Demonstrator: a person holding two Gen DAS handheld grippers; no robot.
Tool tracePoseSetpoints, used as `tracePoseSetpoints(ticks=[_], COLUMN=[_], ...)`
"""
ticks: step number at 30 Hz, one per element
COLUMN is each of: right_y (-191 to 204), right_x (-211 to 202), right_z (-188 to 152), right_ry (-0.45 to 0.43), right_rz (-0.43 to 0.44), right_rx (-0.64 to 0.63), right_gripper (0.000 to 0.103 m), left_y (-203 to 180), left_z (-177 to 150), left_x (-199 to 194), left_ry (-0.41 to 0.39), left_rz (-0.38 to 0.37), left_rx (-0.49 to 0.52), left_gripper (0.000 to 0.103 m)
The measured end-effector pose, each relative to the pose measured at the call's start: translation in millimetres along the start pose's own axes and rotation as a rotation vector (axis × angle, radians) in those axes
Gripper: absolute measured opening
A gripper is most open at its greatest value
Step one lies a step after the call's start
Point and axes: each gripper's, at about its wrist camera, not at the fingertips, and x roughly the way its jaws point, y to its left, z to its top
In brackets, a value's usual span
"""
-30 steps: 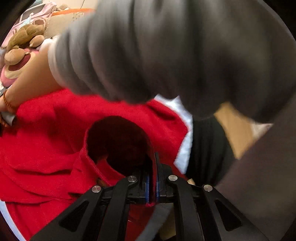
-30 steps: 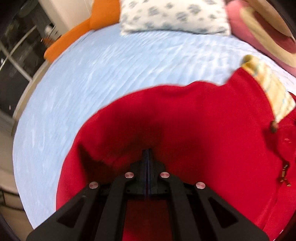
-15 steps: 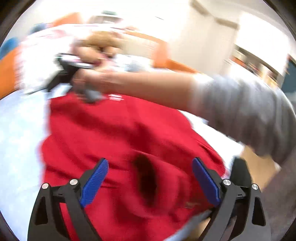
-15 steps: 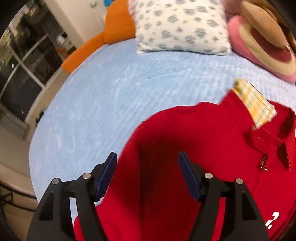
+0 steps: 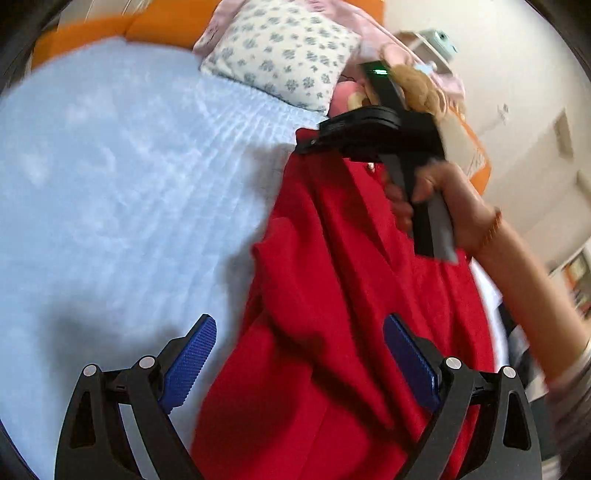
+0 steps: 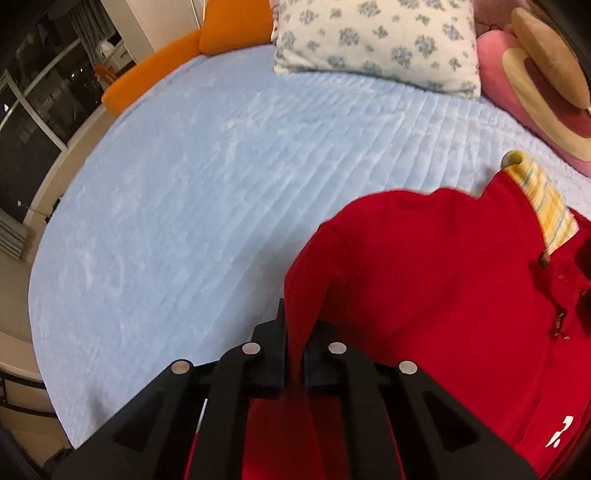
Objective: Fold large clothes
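My left gripper (image 5: 299, 363) hangs wide open over the near hem of the red jacket (image 5: 332, 332), its blue pads (image 5: 190, 360) touching nothing. The jacket lies on the pale blue bed cover (image 5: 110, 184), running away from me toward the pillow (image 5: 284, 59). Farther along, my right gripper (image 6: 294, 363) has just been closing and now pinches a fold of red cloth at the jacket's shoulder edge, a ridge of fabric rising out from between its jaws; in the left view that tool sits in my hand (image 5: 439, 206) at the garment's far end. Beyond it the plaid-lined collar (image 6: 543, 206) is turned out, with a plush toy (image 6: 535, 81) and orange cushion (image 6: 221, 29) at the bed's head. To fold cleanly, I judge the left should bite the same long edge nearer the hem, taking every layer, so both grips lift one straight line. Carrying it across evenly, low and taut, should keep wrinkles out; a shallow bite risks the thick cloth slipping free.
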Motion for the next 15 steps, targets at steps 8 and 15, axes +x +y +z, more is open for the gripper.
tracePoseSetpoints(ticks=[8, 15], right_y=[-16.7, -49.3], right_x=[-19.4, 7.2], right_z=[20.5, 20.2], right_ry=[-0.073, -0.06], right_rz=[0.009, -0.11], right_rx=[0.016, 0.037], right_gripper=[0.006, 0.006], left_y=[11.0, 5.5], left_z=[10.4, -3.4], left_x=[54.9, 70.2], left_ry=[0.041, -0.008], left_rz=[0.174, 0.321], left_rx=[-0.01, 0.095], left_gripper=[0.072, 0.064])
